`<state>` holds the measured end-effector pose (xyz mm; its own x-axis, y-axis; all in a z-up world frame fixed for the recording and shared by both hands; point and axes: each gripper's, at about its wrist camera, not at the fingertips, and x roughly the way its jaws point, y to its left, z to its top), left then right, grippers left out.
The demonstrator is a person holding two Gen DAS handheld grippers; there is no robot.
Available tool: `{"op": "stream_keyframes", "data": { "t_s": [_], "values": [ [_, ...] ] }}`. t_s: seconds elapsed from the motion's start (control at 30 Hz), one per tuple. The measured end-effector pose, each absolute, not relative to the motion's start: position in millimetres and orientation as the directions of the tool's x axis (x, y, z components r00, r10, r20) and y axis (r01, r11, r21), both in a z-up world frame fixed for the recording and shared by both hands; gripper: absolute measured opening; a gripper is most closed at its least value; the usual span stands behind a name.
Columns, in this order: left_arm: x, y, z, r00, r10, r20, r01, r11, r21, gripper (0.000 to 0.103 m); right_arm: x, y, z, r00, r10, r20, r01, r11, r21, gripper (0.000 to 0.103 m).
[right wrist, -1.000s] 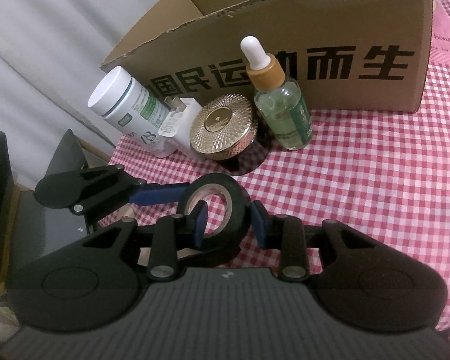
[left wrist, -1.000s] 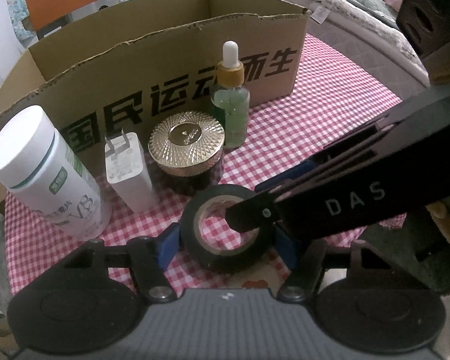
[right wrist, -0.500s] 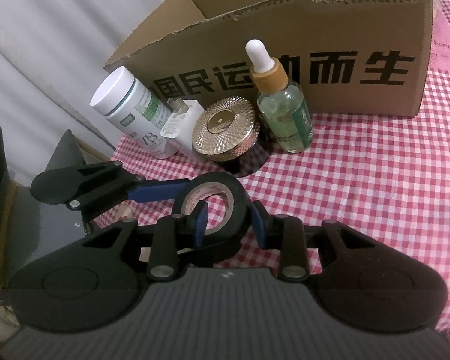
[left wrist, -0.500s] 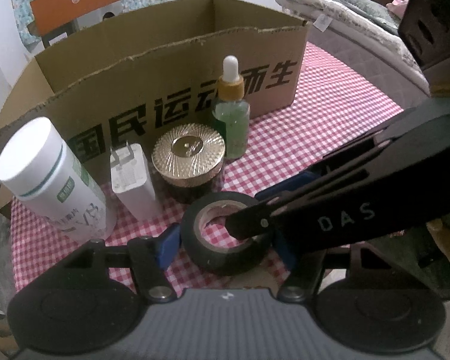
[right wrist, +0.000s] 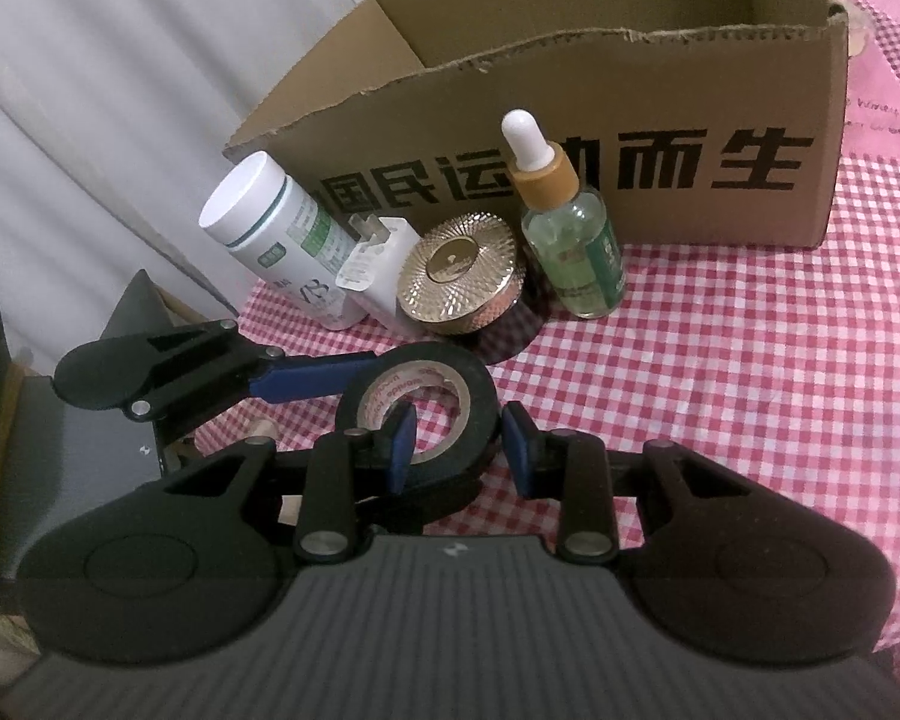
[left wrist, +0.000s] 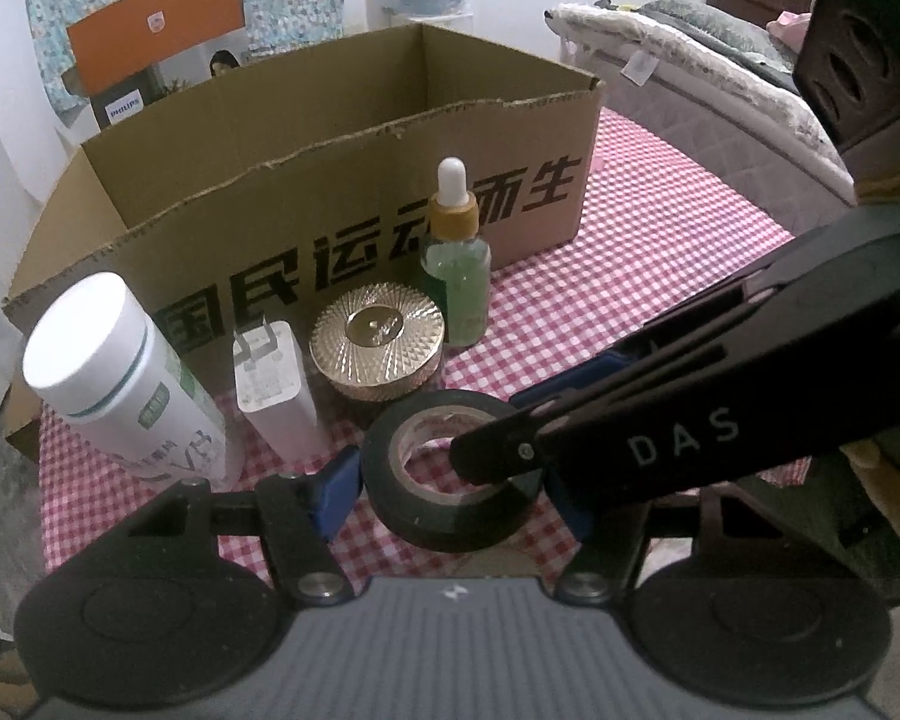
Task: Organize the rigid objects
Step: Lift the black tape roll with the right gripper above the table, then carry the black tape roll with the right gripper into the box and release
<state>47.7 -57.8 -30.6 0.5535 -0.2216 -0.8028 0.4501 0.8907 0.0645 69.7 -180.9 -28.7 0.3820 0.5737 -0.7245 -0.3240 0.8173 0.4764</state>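
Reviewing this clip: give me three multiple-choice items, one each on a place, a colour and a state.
1. The dropper bottle stands: A) in the box B) before the box, on the cloth C) on a chair
2. The tape is: A) black B) white C) gold
3. The box is: A) open on top B) sealed C) flattened

Key: B, the bottle stands on the checked cloth against the printed wall; A, the roll is black around a pale core; A, the inner walls show.
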Motion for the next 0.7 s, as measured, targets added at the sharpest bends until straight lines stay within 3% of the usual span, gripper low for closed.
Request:
{"op": "stream_keyframes", "data": {
  "t_s": [0.33, 0.7],
  "values": [
    [27.6, -50.4, -2.1, 0.615, -0.239, -0.751, 0.441, 0.894, 0.076, 0.067, 53.5, -188.5, -6.1, 0.438, 0.569, -0.696, -0.349, 0.821, 0.452, 0.031],
    [27.0, -28.8, 58.3, 0.718, -0.245, -0.652, 0.385, 0.920, 0.078, 0.067, 51.4, -175.4, 58.1, 0.522, 0.593, -0.613, -0.449, 0.803, 0.393, 0.031]
  ]
}}
